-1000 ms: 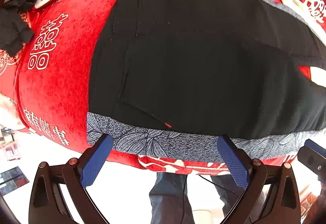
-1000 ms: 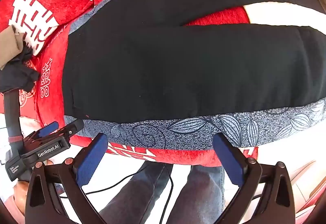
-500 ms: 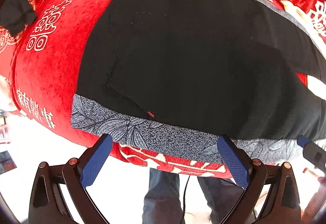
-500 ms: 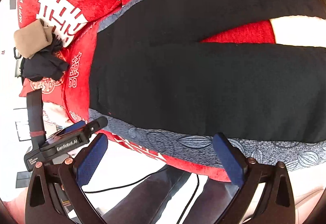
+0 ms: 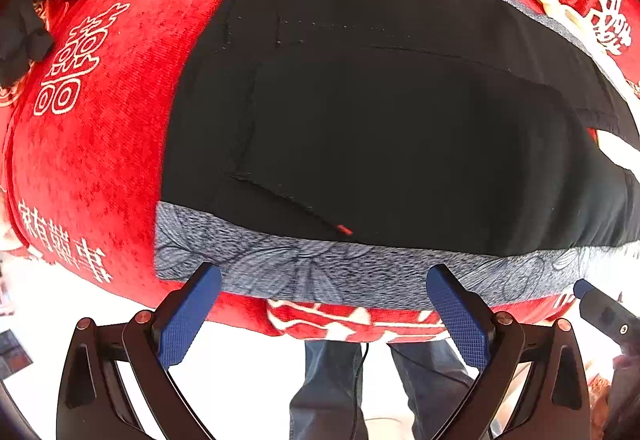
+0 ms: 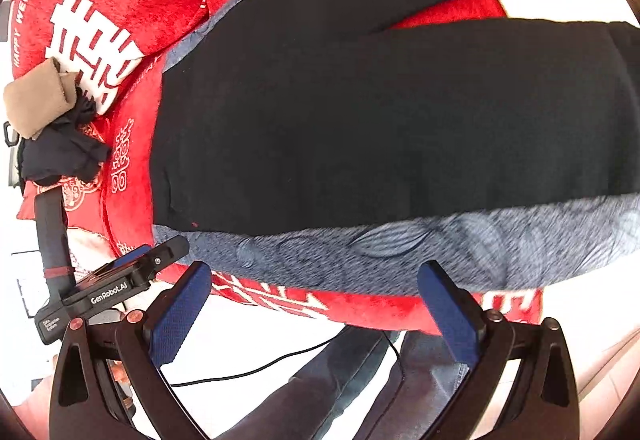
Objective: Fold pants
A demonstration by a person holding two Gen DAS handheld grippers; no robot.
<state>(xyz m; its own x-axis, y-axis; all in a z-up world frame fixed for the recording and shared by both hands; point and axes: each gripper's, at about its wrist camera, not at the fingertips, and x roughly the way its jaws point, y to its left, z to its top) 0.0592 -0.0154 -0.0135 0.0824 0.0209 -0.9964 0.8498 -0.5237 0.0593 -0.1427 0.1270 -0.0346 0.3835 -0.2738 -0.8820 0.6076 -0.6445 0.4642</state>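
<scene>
Black pants (image 5: 380,128) with a grey leaf-patterned side stripe (image 5: 320,272) lie flat on a red blanket (image 5: 100,144); they also show in the right wrist view (image 6: 360,128), both legs spread with red showing between them. My left gripper (image 5: 324,296) is open and empty, hovering at the near stripe edge close to the waist corner. My right gripper (image 6: 314,292) is open and empty over the stripe (image 6: 440,252) further along the near leg. The left gripper's body (image 6: 120,284) appears at the right view's lower left.
A red blanket with white characters (image 6: 92,36) covers the surface; its near edge drops off just in front of both grippers. A beige roll (image 6: 38,96) and a dark crumpled cloth (image 6: 60,152) lie at the far left. The person's legs (image 5: 332,388) stand below.
Both grippers shifted slightly along the near edge of the pants, out and back; the views swayed. Jaws stayed open and the pants did not move.
</scene>
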